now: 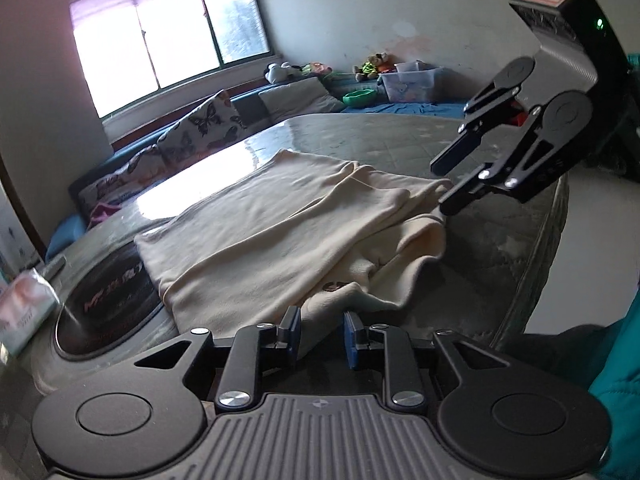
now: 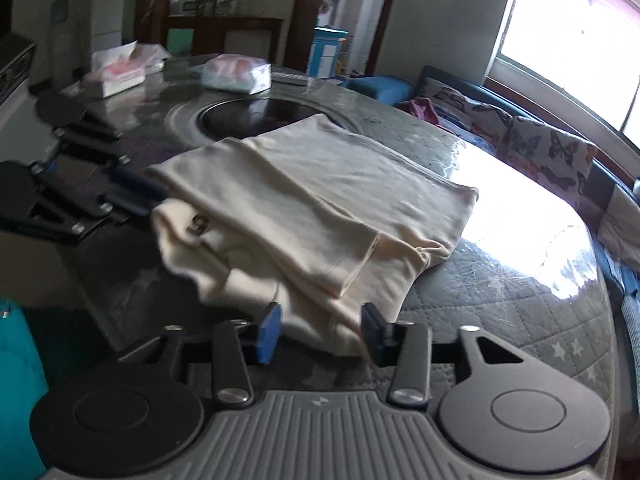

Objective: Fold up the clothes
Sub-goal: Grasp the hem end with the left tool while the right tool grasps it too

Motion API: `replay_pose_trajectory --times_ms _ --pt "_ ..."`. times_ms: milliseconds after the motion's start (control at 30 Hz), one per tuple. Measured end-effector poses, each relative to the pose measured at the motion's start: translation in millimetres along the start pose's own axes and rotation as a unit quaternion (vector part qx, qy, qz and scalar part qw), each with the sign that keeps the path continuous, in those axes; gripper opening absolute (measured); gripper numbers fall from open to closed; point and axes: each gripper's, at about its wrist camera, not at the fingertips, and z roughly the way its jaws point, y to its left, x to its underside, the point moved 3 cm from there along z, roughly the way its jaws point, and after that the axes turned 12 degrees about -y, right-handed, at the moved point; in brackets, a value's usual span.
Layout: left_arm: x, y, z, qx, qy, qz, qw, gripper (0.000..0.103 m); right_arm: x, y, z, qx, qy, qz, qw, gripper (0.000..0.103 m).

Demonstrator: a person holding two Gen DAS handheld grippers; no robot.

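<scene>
A cream garment [image 1: 280, 232] [image 2: 320, 200] lies folded in layers on a round table [image 1: 500, 248] [image 2: 500, 300] with a quilted cover under clear plastic. A small dark logo shows on its lower layer. My left gripper [image 1: 322, 332] is at the garment's near edge, its blue pads apart, with a fold of cloth lying loosely between them. My right gripper [image 2: 320, 334] stands wider open over the opposite edge, cloth under the gap. Each gripper also shows in the other's view: the right gripper [image 1: 444, 188] at the garment's far corner, the left gripper [image 2: 148, 196] at its left side.
A black round hob [image 1: 108, 300] [image 2: 260, 114] is set into the table beside the garment. Tissue packs [image 2: 236, 74] [image 1: 24, 312] lie beyond it. A sofa with butterfly cushions [image 1: 200, 128] [image 2: 540, 148] runs under the window. A teal sleeve [image 1: 616, 380] [image 2: 16, 380] shows at the frame edge.
</scene>
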Motion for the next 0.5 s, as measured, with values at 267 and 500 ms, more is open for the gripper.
replay_pose_trajectory --times_ms 267,500 --pt "0.5 0.2 6.5 0.006 -0.019 0.013 0.9997 0.025 4.3 16.3 -1.6 -0.010 0.001 -0.064 0.998 0.061" --pt "-3.4 20.8 11.8 0.003 -0.030 -0.047 0.9984 0.010 2.9 26.3 4.1 -0.026 -0.008 -0.101 0.994 0.066"
